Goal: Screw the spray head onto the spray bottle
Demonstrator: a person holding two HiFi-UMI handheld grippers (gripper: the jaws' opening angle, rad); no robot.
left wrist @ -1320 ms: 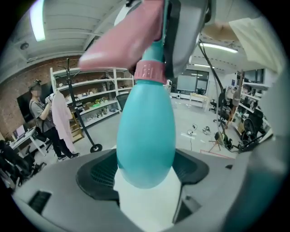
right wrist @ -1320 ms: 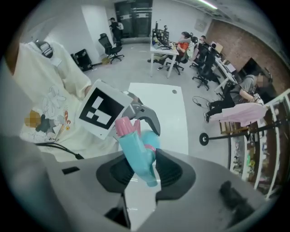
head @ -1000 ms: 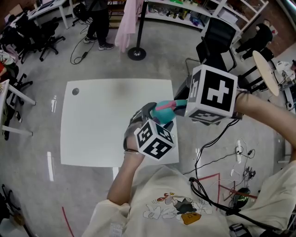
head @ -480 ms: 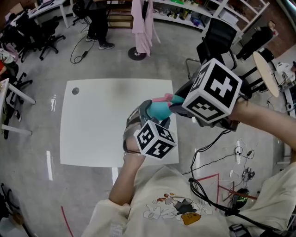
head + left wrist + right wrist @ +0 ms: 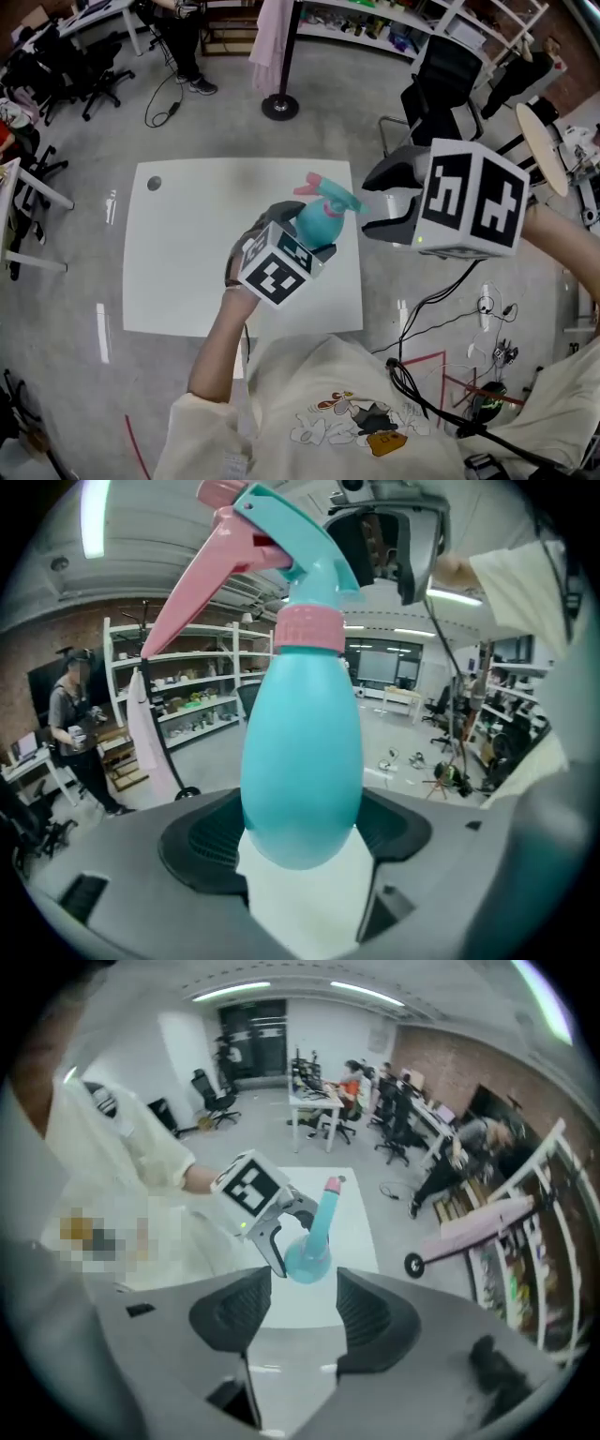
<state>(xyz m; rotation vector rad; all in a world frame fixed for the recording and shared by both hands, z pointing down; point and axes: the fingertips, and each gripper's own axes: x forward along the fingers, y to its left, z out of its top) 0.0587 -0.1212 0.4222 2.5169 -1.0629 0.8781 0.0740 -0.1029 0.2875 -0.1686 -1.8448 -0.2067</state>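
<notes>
Glossy teal egg-shaped spray bottle (image 5: 302,761), pink-triggered spray head (image 5: 292,538) on top, sits clamped in the left tongs (image 5: 300,844), while the right tongs (image 5: 295,1312) have just been opening up, empty.

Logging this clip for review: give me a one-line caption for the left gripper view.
Left hand-held gripper grips the teal spray bottle, pink-and-teal spray head sitting on its neck.
</notes>
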